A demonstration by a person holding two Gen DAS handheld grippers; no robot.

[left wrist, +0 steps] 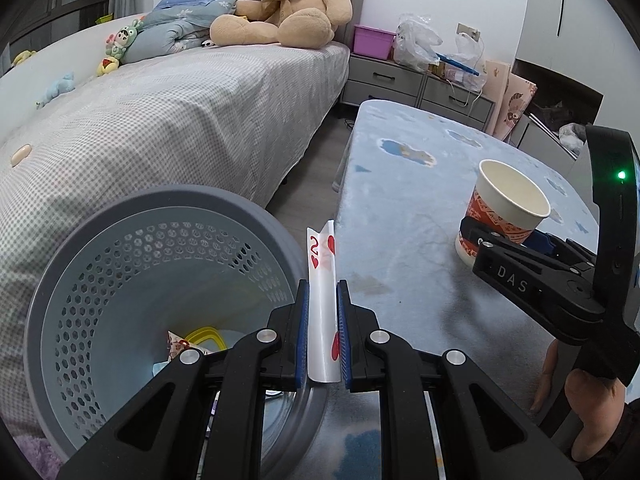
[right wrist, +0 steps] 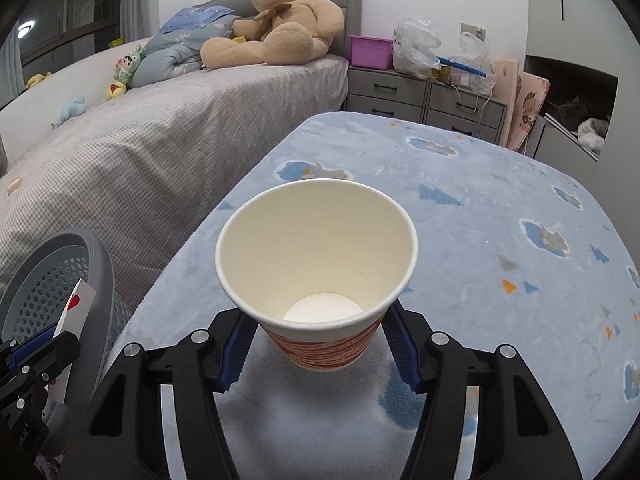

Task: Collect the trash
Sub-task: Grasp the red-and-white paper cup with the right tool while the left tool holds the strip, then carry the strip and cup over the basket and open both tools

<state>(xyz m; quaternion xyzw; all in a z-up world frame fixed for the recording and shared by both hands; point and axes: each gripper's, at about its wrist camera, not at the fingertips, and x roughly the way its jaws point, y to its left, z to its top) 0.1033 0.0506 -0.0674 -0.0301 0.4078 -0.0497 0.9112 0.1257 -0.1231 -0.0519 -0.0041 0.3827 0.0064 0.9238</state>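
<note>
Left gripper (left wrist: 323, 332) is clamped on a bent white playing card with red hearts (left wrist: 323, 300), its blue pads pressing both long edges so the card bows into a trough. I read the card's long axis as running straight out along the fingers, tip pointing forward and up. What the next move turns on is where the grey perforated plastic waste basket (left wrist: 80, 264) lies: its open mouth sits to the left of and below my left gripper, with the near rim passing just under the fingers. The card itself hangs over the rim's right edge, between the basket and the table covered in a pale blue fleece cloth with cloud prints (left wrist: 408, 184), so I judge a short shift to the left is called for before letting go. A few scraps already lie in the bottom of the basket.

Right gripper (right wrist: 320, 350) has its jaws spread around the lower body of an upright white paper cup with an orange printed band (right wrist: 320, 256), which stands on the table. The pads look close to the cup wall on both sides, but I cannot tell whether they touch. This arm is farther from the basket, which lies well to its left, so I judge the left one should drop first.
</note>
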